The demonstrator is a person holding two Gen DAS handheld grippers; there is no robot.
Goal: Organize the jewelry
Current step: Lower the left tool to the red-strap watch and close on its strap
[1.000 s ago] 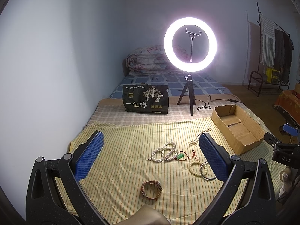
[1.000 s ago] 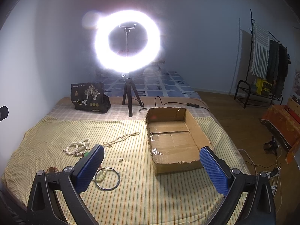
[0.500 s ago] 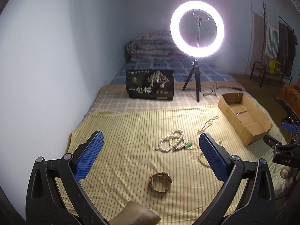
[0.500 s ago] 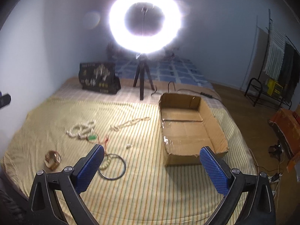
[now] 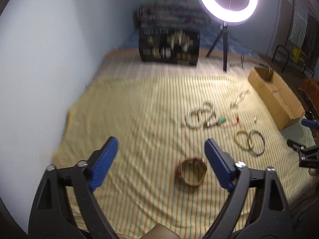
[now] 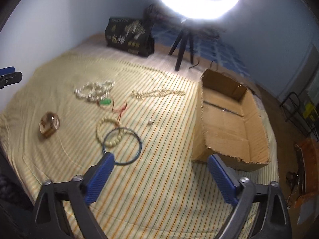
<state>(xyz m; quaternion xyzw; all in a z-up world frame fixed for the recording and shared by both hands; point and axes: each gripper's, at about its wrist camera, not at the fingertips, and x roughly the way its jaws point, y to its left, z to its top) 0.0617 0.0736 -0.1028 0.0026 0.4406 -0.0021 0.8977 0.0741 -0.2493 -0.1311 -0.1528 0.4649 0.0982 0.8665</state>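
Jewelry lies on a yellow striped cloth (image 5: 139,119) on a bed. A brown wristwatch (image 5: 191,171) lies just ahead of my open, empty left gripper (image 5: 160,155), nearer its right finger. It also shows in the right wrist view (image 6: 49,123). A dark bangle (image 6: 122,145) overlaps a cream bead bracelet (image 6: 108,131) in front of my open, empty right gripper (image 6: 159,163). A white bead necklace (image 6: 93,90), a green pendant on red cord (image 6: 105,102), a chain (image 6: 157,94) and a small earring (image 6: 151,121) lie beyond. An open cardboard box (image 6: 229,119) stands to the right.
A lit ring light on a tripod (image 5: 227,2) stands at the back of the bed beside a black printed bag (image 5: 169,46). A wall (image 5: 49,59) runs along the left. A clothes rack (image 5: 299,39) stands at the far right.
Both grippers have moved forward and tilted down toward the cloth. The watch now sits close to the left gripper, the bangle close to the right. Both views are motion-blurred.
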